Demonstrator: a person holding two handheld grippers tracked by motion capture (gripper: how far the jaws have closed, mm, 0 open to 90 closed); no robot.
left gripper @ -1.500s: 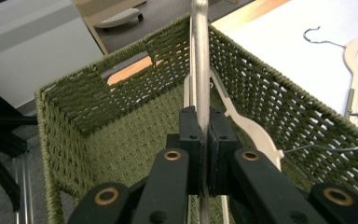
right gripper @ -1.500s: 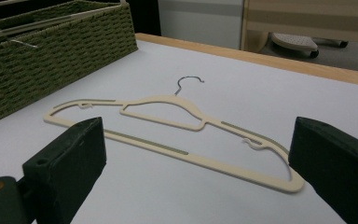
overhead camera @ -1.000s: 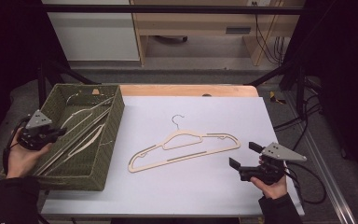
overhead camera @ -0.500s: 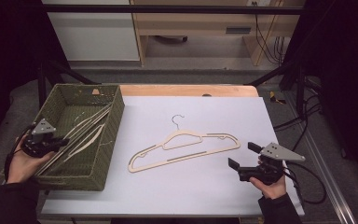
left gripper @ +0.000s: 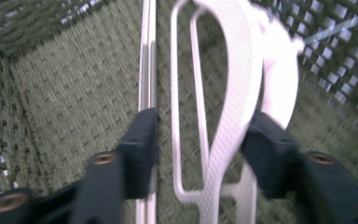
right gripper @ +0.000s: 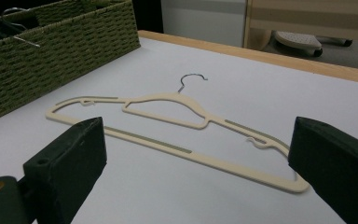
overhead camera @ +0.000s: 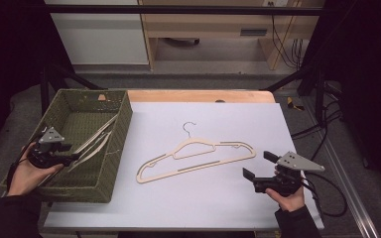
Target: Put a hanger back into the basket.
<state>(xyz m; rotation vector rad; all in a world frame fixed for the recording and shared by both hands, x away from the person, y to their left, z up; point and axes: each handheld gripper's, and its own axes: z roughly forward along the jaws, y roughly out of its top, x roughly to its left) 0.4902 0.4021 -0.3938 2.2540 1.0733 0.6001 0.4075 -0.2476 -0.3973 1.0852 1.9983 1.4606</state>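
A beige hanger (overhead camera: 197, 165) with a metal hook lies flat in the middle of the white table; the right gripper view shows this hanger (right gripper: 158, 98) just beyond the jaws. My right gripper (overhead camera: 259, 165) rests near the table's front right, open and empty (right gripper: 198, 140). My left gripper (overhead camera: 73, 151) is inside the green woven basket (overhead camera: 121, 134). Its jaws have just been opening and stand apart (left gripper: 205, 140). A white hanger (left gripper: 233, 93) lies between them on the basket floor, close to the right jaw. Thin white hangers (overhead camera: 96, 136) lean along the basket.
The basket (right gripper: 51, 56) stands at the table's left edge, partly overhanging it. A wooden strip (overhead camera: 203, 95) runs along the far side of the table. Beyond it are a bench and cables on the floor.
My left gripper has dropped slightly into the basket and its jaws have parted, letting go of the white hanger, which now lies lower. The right gripper has not moved.
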